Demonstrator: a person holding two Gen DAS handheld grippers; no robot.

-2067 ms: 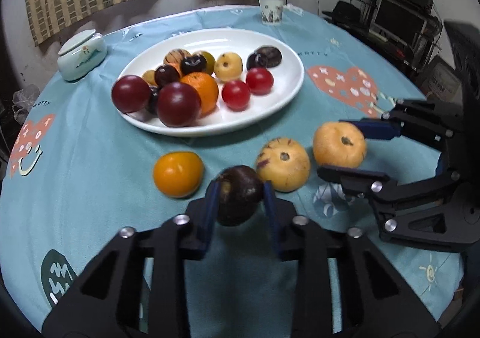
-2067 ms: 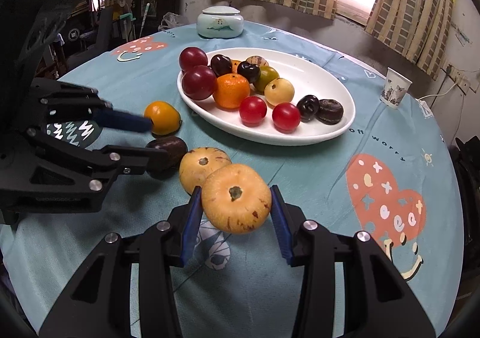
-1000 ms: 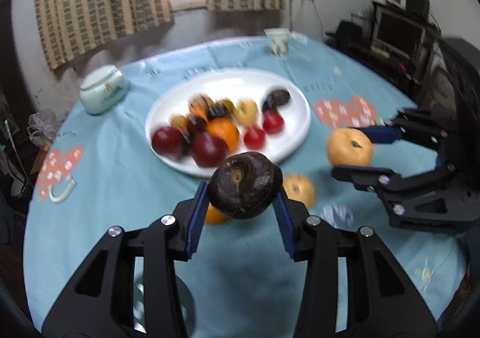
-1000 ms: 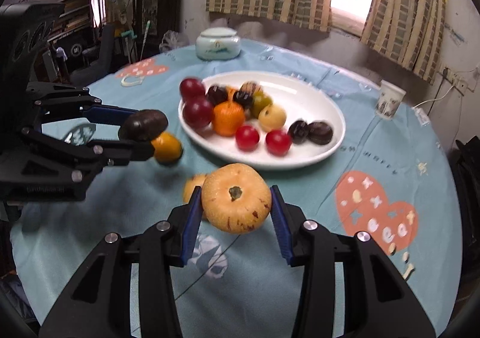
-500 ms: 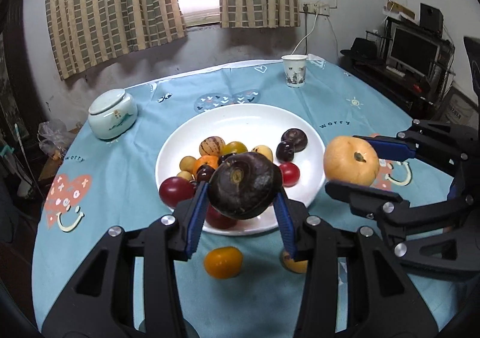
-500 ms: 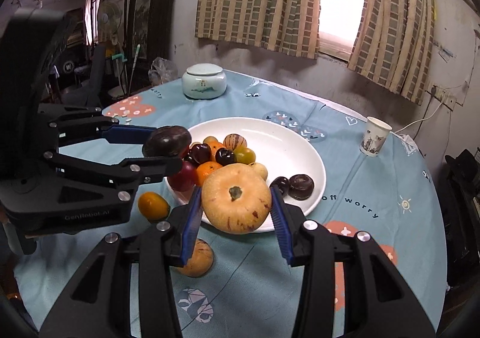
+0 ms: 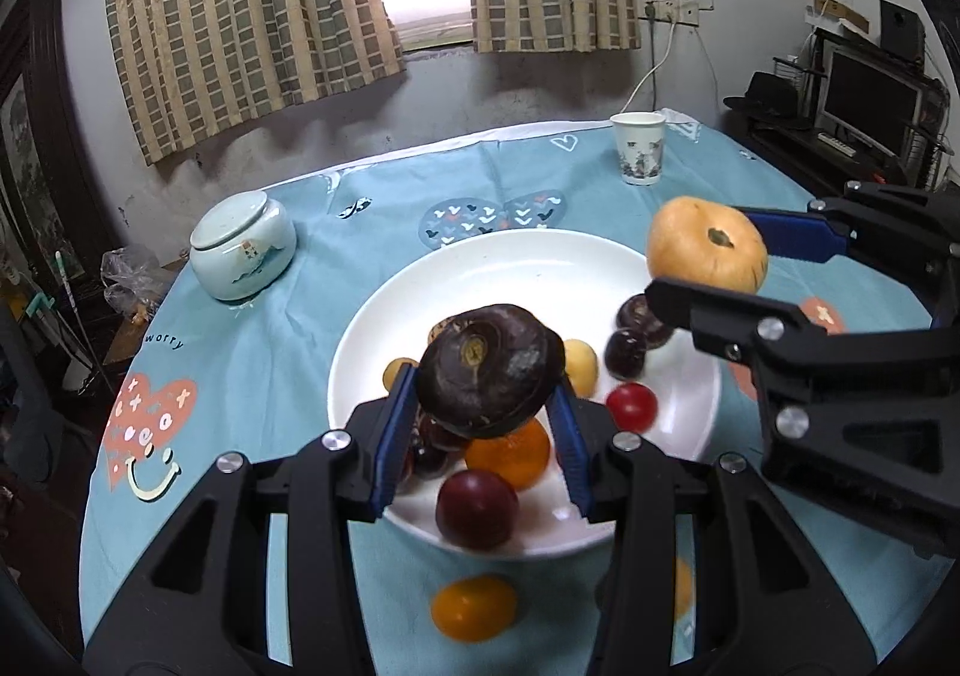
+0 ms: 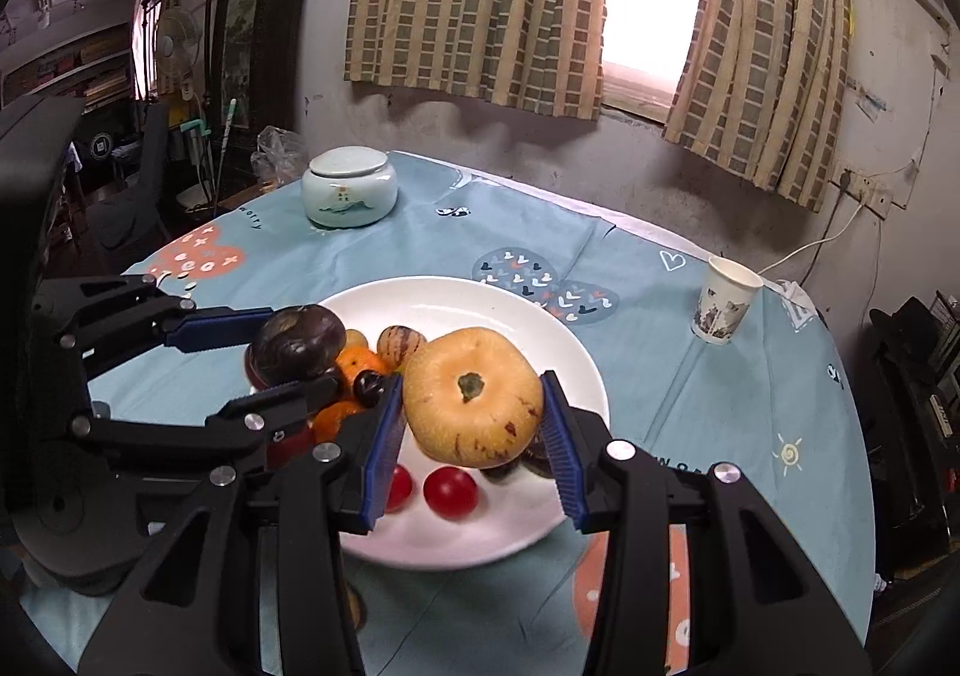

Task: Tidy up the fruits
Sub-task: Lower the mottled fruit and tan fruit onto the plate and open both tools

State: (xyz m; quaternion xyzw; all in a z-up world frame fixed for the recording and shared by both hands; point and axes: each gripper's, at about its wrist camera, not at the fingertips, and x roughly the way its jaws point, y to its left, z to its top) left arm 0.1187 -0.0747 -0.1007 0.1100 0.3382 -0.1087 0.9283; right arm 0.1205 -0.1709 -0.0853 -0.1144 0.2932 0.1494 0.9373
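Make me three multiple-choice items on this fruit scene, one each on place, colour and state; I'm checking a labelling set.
1. Where is the paper cup?
A. on the white plate
B. on the tablecloth beyond the plate
C. in the tongs

2. What colour is the fruit in the left tongs?
A. dark purple-brown
B. bright green
C. white

3. What is the state of the right tongs?
A. open and empty
B. shut on the yellow fruit
C. resting on the jar

Answers:
1 B, it stands past the white plate.
2 A, the dark fruit shows it.
3 B, both pads press the yellow fruit.
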